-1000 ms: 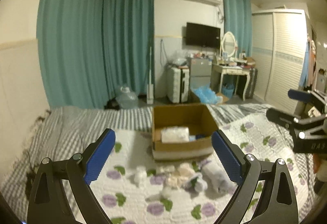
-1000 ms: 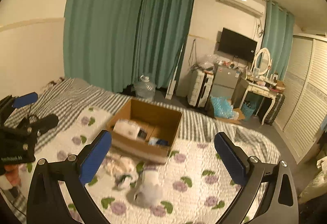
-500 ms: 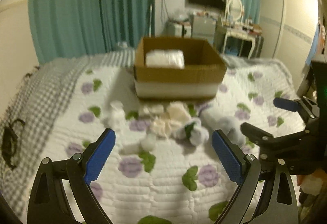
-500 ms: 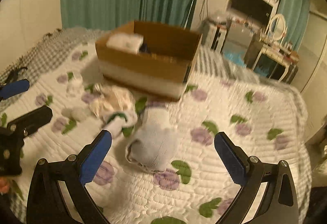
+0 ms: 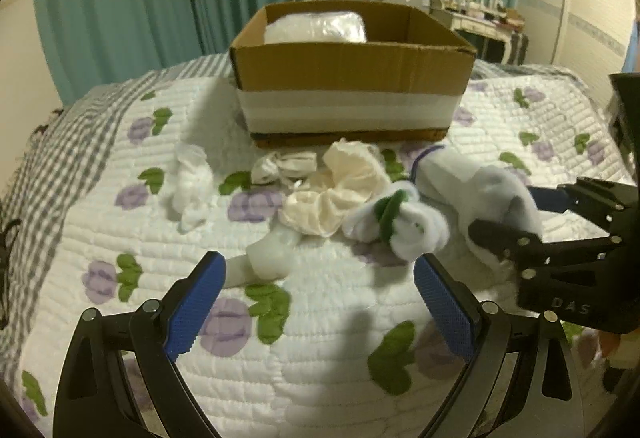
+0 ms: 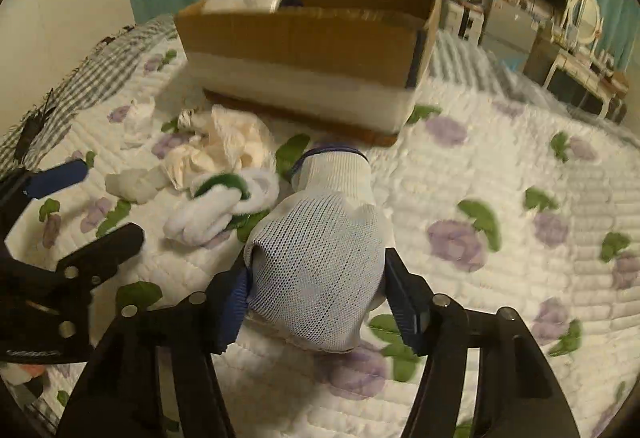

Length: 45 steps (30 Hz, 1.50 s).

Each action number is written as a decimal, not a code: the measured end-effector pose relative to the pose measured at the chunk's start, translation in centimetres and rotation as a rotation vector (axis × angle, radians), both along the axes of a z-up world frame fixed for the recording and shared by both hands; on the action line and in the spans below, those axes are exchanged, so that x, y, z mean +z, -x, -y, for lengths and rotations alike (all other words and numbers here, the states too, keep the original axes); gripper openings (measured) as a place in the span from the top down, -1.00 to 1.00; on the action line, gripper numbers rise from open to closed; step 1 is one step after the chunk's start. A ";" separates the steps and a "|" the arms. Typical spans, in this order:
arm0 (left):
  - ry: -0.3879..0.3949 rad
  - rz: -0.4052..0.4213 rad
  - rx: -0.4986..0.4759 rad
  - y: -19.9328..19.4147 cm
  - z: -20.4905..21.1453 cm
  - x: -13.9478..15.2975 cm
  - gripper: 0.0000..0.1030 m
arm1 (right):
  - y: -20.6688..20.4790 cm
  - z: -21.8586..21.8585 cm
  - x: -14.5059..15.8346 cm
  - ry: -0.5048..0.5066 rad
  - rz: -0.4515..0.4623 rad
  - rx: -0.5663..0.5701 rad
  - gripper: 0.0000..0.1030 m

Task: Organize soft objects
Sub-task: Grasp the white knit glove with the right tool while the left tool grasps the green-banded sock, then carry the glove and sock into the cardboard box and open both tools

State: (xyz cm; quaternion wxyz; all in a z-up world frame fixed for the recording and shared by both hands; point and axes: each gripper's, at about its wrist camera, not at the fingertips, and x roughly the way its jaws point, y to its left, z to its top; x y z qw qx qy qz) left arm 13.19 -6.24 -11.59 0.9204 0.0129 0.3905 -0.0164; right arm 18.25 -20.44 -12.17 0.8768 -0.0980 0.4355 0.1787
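A white knit glove [image 6: 320,258] with a blue cuff lies on the floral quilt, and my right gripper [image 6: 316,302] is closed around its near end; it also shows in the left wrist view [image 5: 480,194]. My left gripper [image 5: 320,302] is open and empty, low over the quilt before a white roll [image 5: 268,258]. A white sock bundle with green trim [image 5: 396,222], cream cloth [image 5: 340,194] and small white pieces [image 5: 192,182] lie in front of the cardboard box [image 5: 352,78], which holds a white packet [image 5: 316,26].
The box [image 6: 304,50] stands mid-bed on the quilt. A grey checked blanket [image 5: 60,166] covers the bed's left side. Teal curtains, a TV and a dresser are beyond the bed.
Both grippers dropped toward the bed and moved in on the pile. My right gripper went from open above the glove to closed around it.
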 end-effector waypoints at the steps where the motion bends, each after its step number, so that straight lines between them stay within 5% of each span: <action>1: 0.014 0.001 -0.010 -0.1 0.1 0.1 -0.88 | 0.2 0.5 0.7 0.015 0.033 -0.022 -0.19; 6: 0.056 -0.038 -0.093 -1.2 2.1 -0.8 -0.85 | 0.0 3.5 2.1 -0.007 0.094 -0.142 -0.19; 11: 0.053 -0.030 -0.094 -3.0 3.6 -1.4 -0.78 | -1.0 4.5 0.8 -0.011 0.034 -0.177 -0.19; 16: 0.050 -0.057 -0.088 -4.2 3.6 -2.6 0.09 | -1.3 4.9 0.4 -0.028 0.019 -0.181 -0.19; 17: 0.056 -0.065 -0.095 -4.2 3.6 -2.8 0.38 | -1.3 4.9 0.4 -0.032 0.021 -0.181 -0.19; 20: 0.063 -0.081 -0.131 -4.2 3.6 -2.9 0.56 | -1.2 4.9 0.3 -0.031 0.024 -0.183 -0.19; 30: 0.053 0.035 -0.189 0.1 2.3 1.8 0.57 | 1.3 4.9 1.7 -0.037 0.071 -0.218 -0.17; 45: 0.000 0.275 -0.200 7.2 -0.2 12.7 0.57 | 9.6 0.7 14.6 -0.087 0.300 -0.153 -0.17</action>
